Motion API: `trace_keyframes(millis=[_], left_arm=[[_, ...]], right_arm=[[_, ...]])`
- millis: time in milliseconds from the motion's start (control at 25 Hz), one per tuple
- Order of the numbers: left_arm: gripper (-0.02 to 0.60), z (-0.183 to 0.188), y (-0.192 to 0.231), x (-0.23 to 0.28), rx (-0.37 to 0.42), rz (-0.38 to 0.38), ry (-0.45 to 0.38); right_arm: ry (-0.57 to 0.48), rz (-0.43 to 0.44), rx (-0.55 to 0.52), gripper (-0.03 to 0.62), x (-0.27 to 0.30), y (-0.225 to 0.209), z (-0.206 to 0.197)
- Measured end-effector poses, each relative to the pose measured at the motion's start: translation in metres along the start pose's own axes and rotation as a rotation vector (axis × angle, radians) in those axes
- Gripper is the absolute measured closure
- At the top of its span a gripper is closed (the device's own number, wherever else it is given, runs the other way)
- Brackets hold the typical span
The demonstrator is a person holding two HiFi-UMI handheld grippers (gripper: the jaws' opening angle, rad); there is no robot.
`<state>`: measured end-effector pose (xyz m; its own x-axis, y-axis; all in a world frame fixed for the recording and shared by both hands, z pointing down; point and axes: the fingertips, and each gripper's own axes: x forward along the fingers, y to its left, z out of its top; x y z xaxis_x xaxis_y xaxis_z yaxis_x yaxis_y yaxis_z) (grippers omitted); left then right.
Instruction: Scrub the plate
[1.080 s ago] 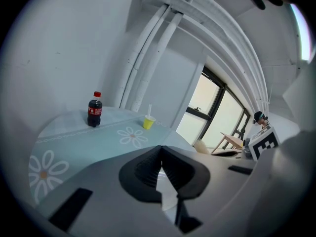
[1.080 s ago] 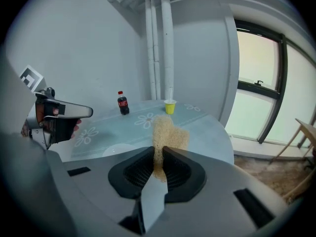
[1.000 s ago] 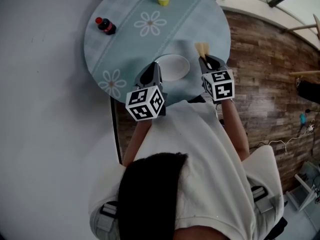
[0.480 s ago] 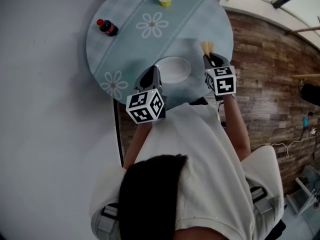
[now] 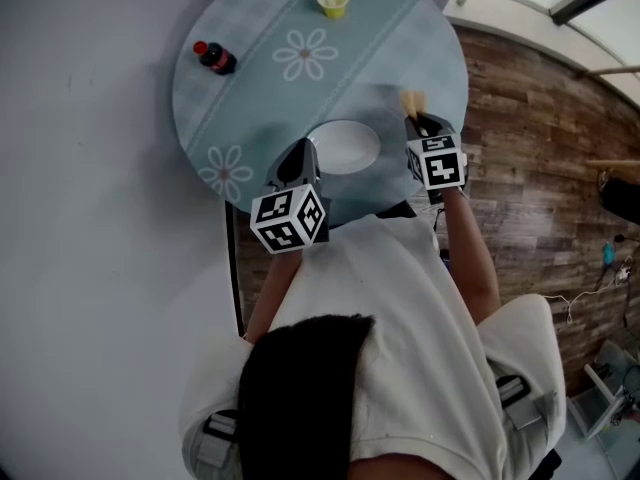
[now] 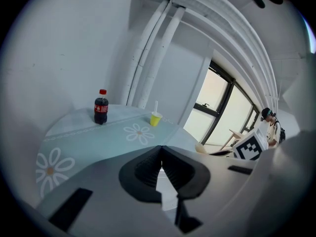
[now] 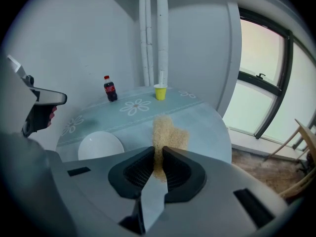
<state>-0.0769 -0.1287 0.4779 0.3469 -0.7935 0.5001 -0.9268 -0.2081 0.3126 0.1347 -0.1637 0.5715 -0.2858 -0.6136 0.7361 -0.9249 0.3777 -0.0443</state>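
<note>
Pale blue daisy-print tabletop fills the head view. The white plate lies near its close edge, with the left tongs just beside the plate's left rim and the right tongs off to its right. The left gripper view shows those tongs clenched together. The right gripper view shows the right tongs grasping a tan scrubbing pad, right of the plate.

Left tongs closed (right tongs clamped)

Round daisy-patterned table carries a white plate; a cola bottle; a yellow cup, perhaps with a straw.
</note>
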Motion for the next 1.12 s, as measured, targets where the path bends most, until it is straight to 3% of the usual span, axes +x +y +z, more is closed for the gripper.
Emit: trace_keyframes(millis=[1120], left_arm=[[0.571,-0.003,0.008,0.007,-0.043,0.032,0.017]], right_arm=[[0.156,0.030,0.008,0.531,0.044,-0.001,-0.036]])
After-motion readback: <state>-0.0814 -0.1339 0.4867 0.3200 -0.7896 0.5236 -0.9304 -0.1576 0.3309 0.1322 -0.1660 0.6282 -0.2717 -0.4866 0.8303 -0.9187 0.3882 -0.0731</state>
